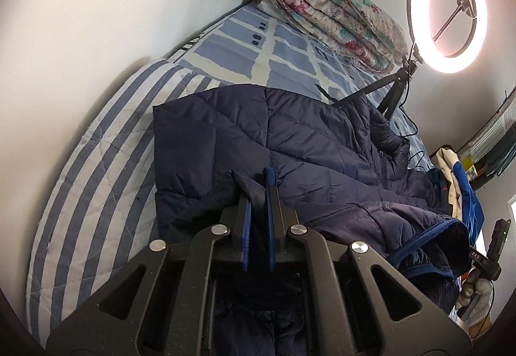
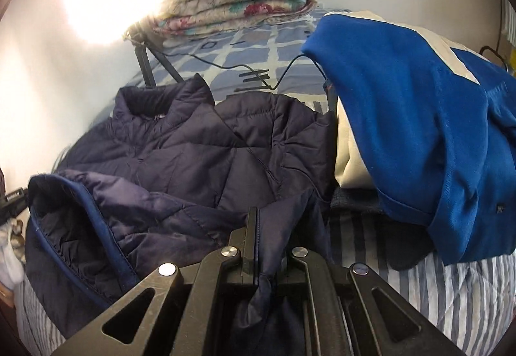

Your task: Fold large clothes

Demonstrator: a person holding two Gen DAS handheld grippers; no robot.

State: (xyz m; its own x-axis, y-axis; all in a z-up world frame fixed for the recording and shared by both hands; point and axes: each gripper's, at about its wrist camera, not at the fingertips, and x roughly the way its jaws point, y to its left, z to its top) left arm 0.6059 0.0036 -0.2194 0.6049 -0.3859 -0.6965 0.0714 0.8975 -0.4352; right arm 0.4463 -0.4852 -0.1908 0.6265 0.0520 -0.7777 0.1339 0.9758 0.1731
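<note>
Left gripper (image 1: pixel 258 181), black w/ blue-lined fingers, is clamped on a fold of dark cloth from the navy quilted jacket (image 1: pixel 290 136); the pinched fabric pokes up between the narrow jaws. Right gripper (image 2: pixel 258 220) is likewise closed on a bunched edge of the same jacket (image 2: pixel 193 146), cloth trailing down through the jaws toward 6 o'clock; its right finger is mostly buried under fabric.

The jacket is puffy, slick nylon w/ diamond stitching, spread across the bed at centre of both views. Its cuff opening (image 2: pixel 61 204) (blue-trimmed, dark quilted lining inside) gapes at 8 o'clock in the right view. Collar stands up at 11 o'clock there.

Under it: a blue-and-white striped quilt (image 1: pixel 96 162), then a blue checked sheet (image 1: pixel 283 43) toward 12 o'clock. A folded floral quilt (image 2: pixel 245 1) sits at the far end of the bed. A bright blue-and-cream garment (image 2: pixel 419 114) is heaped at 2–3 o'clock in the right view, just beside the jacket; what lies beneath it is hard to make out.

Ring light (image 1: pixel 448 10) on a black tripod glows at 1 o'clock in the left view, blown out in the right. A gloved hand (image 1: pixel 477 294) is cut off at 4 o'clock.
</note>
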